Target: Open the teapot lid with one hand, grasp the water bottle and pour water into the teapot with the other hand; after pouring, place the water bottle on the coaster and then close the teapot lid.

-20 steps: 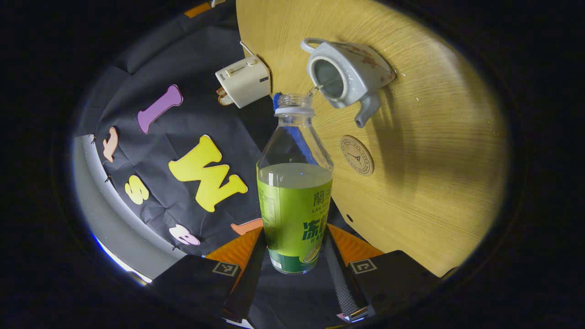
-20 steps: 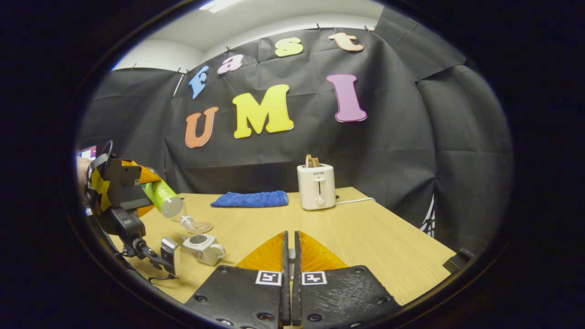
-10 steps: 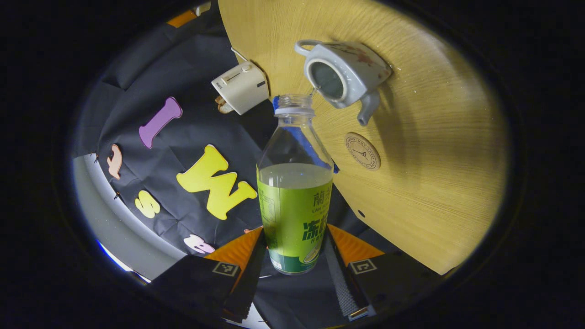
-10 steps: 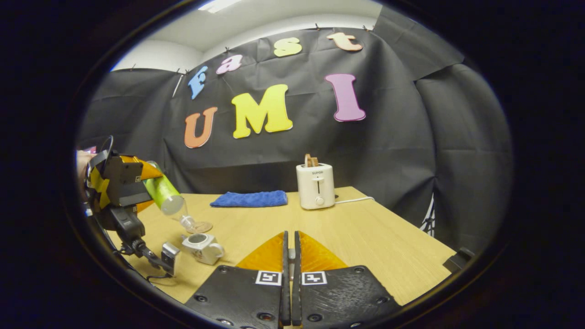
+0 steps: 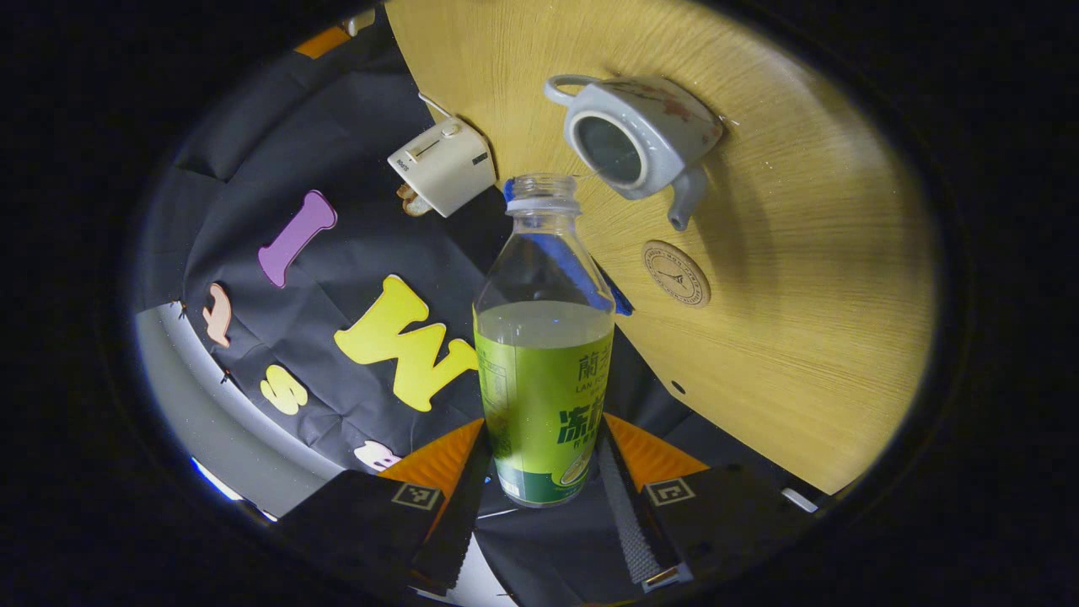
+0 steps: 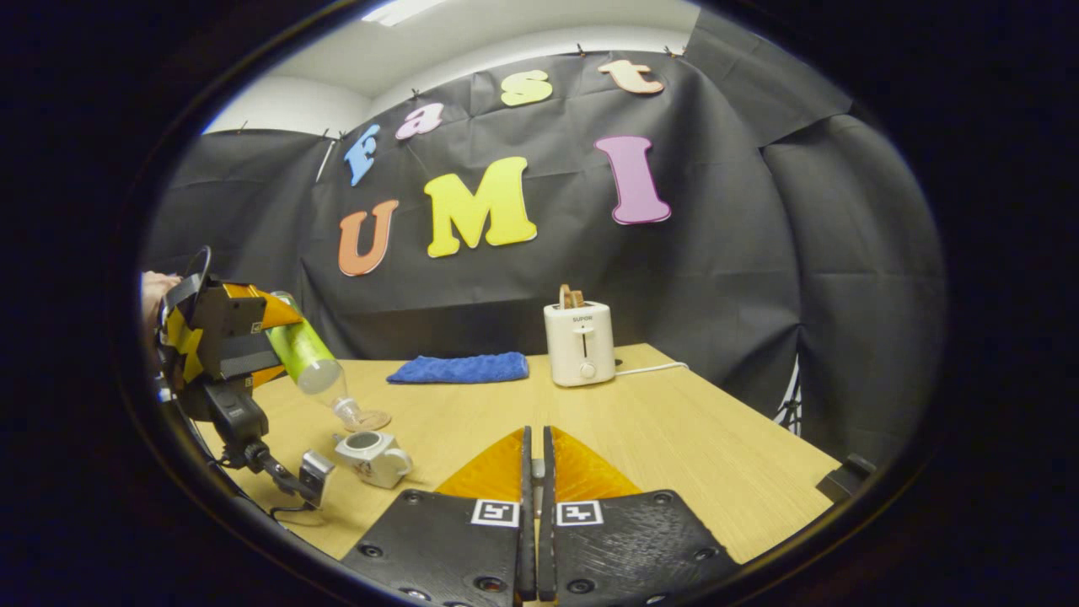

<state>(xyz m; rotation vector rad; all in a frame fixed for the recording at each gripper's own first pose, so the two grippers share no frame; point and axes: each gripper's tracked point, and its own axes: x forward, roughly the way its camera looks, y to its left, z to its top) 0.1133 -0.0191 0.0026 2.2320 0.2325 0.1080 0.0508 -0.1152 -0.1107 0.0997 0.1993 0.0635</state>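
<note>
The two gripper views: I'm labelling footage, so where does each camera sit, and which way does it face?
Left gripper view: rides the left gripper, tipped down over the table; its fingers clamp the water bottle above the open teapot.
Right gripper view: rides the right gripper, level, facing the toaster; fingers together.
Shared: teapot, bottle, toaster, coaster.

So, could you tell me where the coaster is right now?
In the left gripper view, the coaster lies flat on the table, just beyond the teapot spout, right of the bottle.
</note>
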